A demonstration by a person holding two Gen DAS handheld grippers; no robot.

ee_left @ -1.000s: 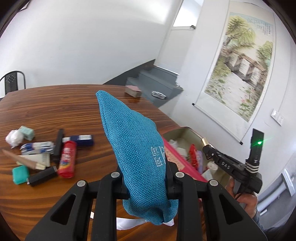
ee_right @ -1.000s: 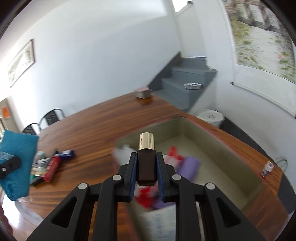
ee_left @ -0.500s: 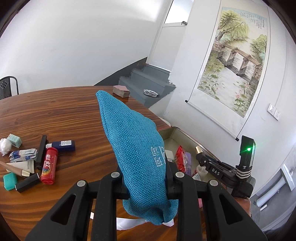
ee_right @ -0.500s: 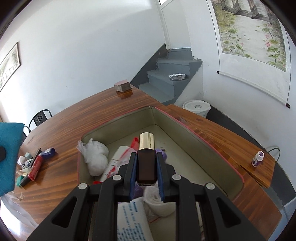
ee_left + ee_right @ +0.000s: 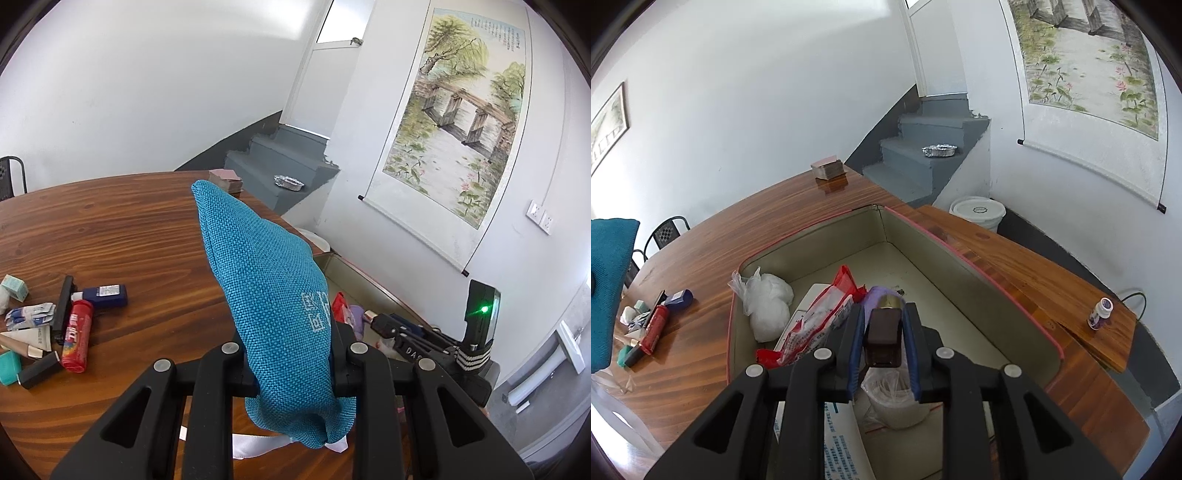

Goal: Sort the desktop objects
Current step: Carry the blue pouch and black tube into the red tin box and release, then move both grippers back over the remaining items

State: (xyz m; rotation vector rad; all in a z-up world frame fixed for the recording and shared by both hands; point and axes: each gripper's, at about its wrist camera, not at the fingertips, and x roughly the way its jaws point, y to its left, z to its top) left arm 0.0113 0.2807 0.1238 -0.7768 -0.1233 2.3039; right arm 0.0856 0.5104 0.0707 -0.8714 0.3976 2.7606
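As right gripper (image 5: pixel 882 332) opens, bottle (image 5: pixel 884 334) btwn jaws

White woven characters on the teal fabric pouch (image 5: pixel 273 295) are unreadable; the other gripper's arm (image 5: pixel 417 352) reads "DAS"

Wood table (image 5: pixel 746 236) w/ open tin (image 5: pixel 960 258), card stack (image 5: pixel 829 168), misc clutter (left) (image 5: pixel 646 321)

Right claw (image 5: pixel 882 332) jaws opening, brown bottle (image 5: pixel 883 338) slipping down over tin (image 5: pixel 997 291).
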